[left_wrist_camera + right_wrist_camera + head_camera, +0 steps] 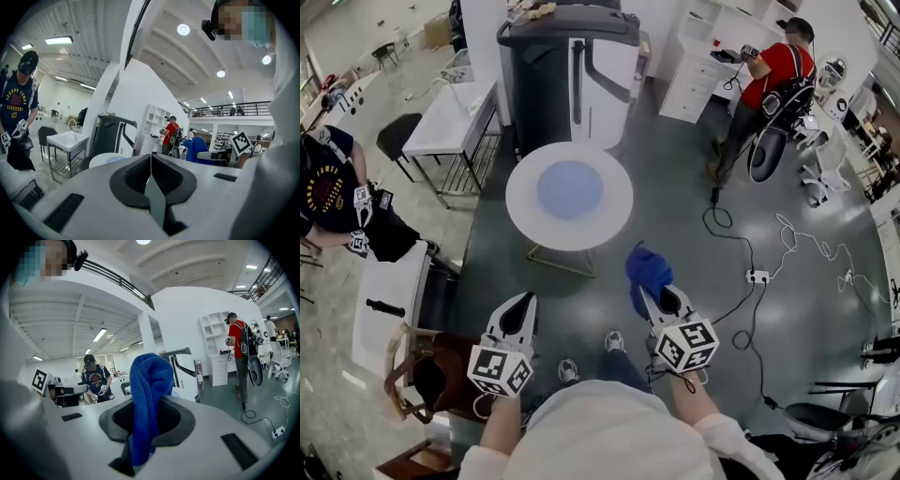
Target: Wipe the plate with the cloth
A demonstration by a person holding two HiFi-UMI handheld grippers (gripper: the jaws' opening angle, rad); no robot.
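A pale blue plate (570, 189) lies in the middle of a round white table (525, 216) ahead of me. My right gripper (651, 292) is shut on a blue cloth (646, 268), which bunches up out of the jaws (149, 394). That gripper hangs over the floor, short of the table's near right edge. My left gripper (523, 302) is shut with nothing in it, its pads (140, 176) pressed together. It is over the floor, short of the table's near left edge. The plate (116, 159) peeks above the left gripper's body.
A tall dark-and-white machine (570, 75) stands behind the table. A white sink table (450, 122) is at back left, a wooden chair (422, 375) at my left. Cables and a power strip (757, 277) lie on the floor at right. One person (769, 84) stands at back right, another (333, 192) at left.
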